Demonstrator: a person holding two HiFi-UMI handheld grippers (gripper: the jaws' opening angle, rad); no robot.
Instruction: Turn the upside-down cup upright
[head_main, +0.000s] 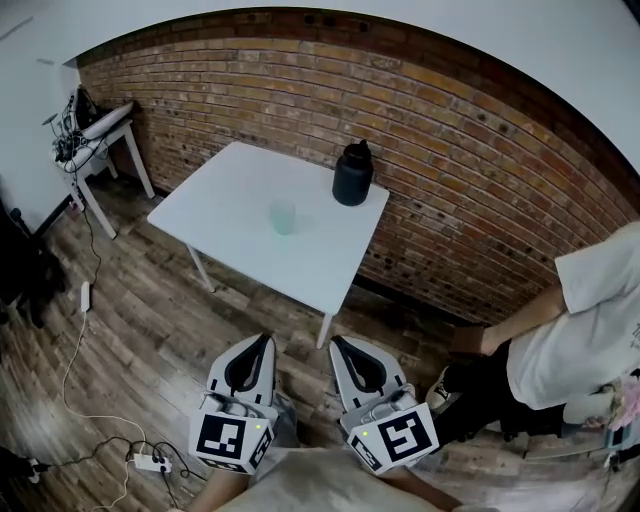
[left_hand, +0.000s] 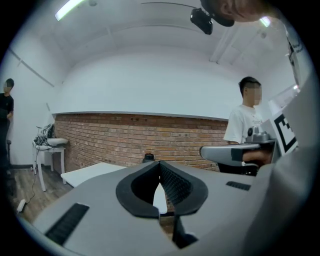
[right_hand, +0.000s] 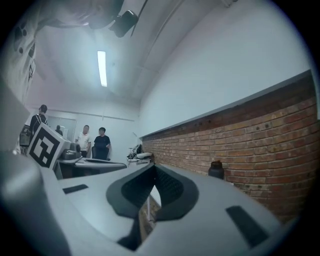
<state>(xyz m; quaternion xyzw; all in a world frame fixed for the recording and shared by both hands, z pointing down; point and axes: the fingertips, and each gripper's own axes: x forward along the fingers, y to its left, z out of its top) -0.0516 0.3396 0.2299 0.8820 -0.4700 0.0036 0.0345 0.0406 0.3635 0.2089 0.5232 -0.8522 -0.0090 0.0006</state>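
Two empty, clenched claws, left claw (head_main: 262, 341) and right claw (head_main: 338, 346), point level side by side well short of the tabletop (head_main: 225, 195), probably because the pale cup (head_main: 284, 217) standing mid-tabletop near a black jug (head_main: 352, 174) is not yet reachable.

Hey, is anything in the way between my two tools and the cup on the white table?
Nothing visible. The cup sits alone on the table; the black jug stands apart at its far corner. Left tool and right tool, both shut, hang short of it.
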